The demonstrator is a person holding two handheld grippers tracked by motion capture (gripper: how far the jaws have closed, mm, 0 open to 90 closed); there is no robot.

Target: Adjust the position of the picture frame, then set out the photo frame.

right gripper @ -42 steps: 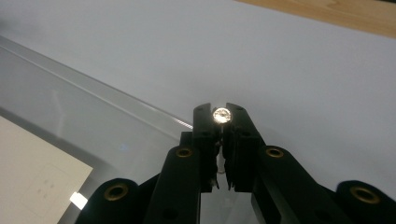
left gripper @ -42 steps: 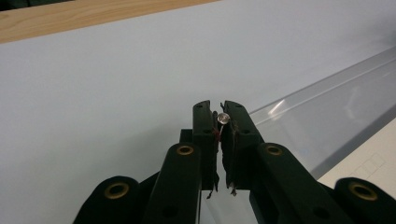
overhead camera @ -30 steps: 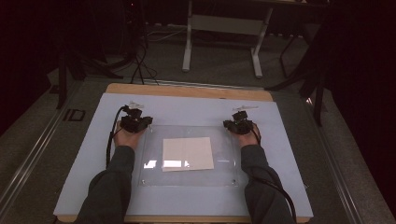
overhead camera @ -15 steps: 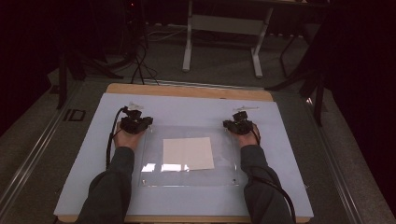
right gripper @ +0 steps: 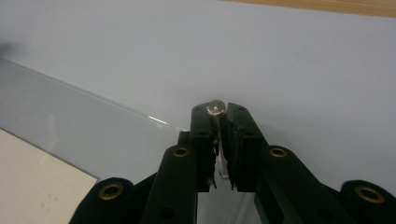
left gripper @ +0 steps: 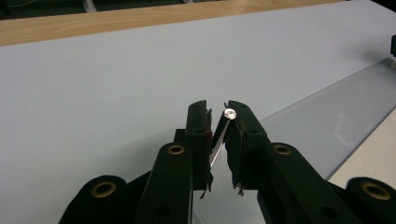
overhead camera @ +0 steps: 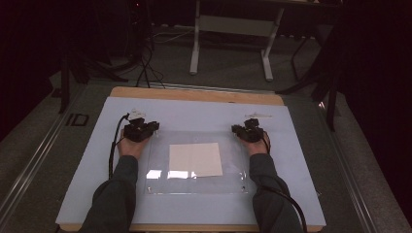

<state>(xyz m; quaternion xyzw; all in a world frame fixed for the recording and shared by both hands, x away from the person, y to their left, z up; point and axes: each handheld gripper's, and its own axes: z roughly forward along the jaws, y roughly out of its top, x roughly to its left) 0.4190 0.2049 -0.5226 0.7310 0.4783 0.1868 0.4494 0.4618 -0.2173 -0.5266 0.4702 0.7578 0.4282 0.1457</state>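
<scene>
A clear plastic sheet [overhead camera: 194, 183] lies flat on the pale blue mat [overhead camera: 194, 114], with a white paper [overhead camera: 195, 159] at its middle. My left gripper [overhead camera: 145, 128] is at the sheet's far left corner. In the left gripper view its jaws [left gripper: 217, 109] have just been opening. A gap shows, and the corner with its silver screw [left gripper: 229, 113] stands slanted between the pads. My right gripper [overhead camera: 243, 130] is at the far right corner. Its jaws [right gripper: 219, 112] are nearly closed on that corner, with a silver screw [right gripper: 215, 107] at the tips.
The mat covers a wooden table whose edge [overhead camera: 194, 94] shows at the far side. Beyond it are a grey floor, white stand legs [overhead camera: 228, 48] and cables. Both sleeved forearms lie along the sheet's left and right sides.
</scene>
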